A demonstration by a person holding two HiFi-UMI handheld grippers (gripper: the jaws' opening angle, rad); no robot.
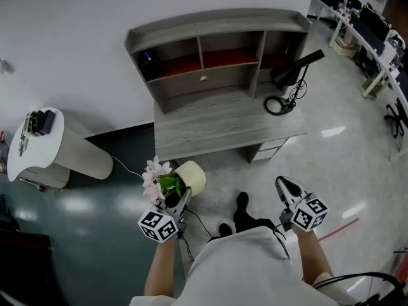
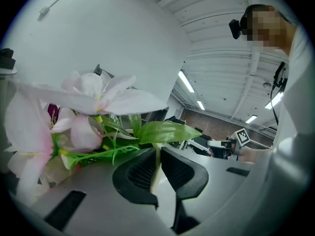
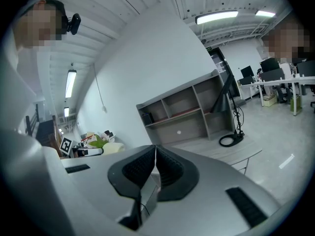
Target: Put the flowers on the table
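The floor [image 1: 344, 164] is a glossy pale surface, with a dark teal area on the left side. On it stands the worktop [image 1: 217, 129], a rectangular slab of grey wood-grain board. It carries a hutch [image 1: 210, 27] of the same board with a curved top shelf. The hutch is divided into three open compartments with red backing. A small dark object [image 1: 150, 62] is seen in the left compartment; what the other two contain cannot be made out. A black lamp [image 1: 296, 69] with a ring-shaped base is placed at the right end of the worktop. A white stand [image 1: 48, 148] with a rounded top is located at the left, and dark items lie on it.

The flowers [image 1: 155, 177] [image 2: 83, 112] are held above the floor in front of the worktop, well apart from it. They consist of pale pink petals, thin green stems and a smooth green leaf. A cream cylindrical pot [image 1: 192, 177] lies against the foliage; whether the stems are seated in it cannot be told.

The left gripper [image 1: 181, 203] [image 2: 158, 154] has ribbed black jaws that are nearly closed. A thin pale piece directly below the green leaf is clamped between them, and the blossoms spread above and to the left of the jaws.

The right gripper [image 1: 285, 185] [image 3: 155, 149] is held beside the person's body. Its jaws are pressed together with nothing between them.
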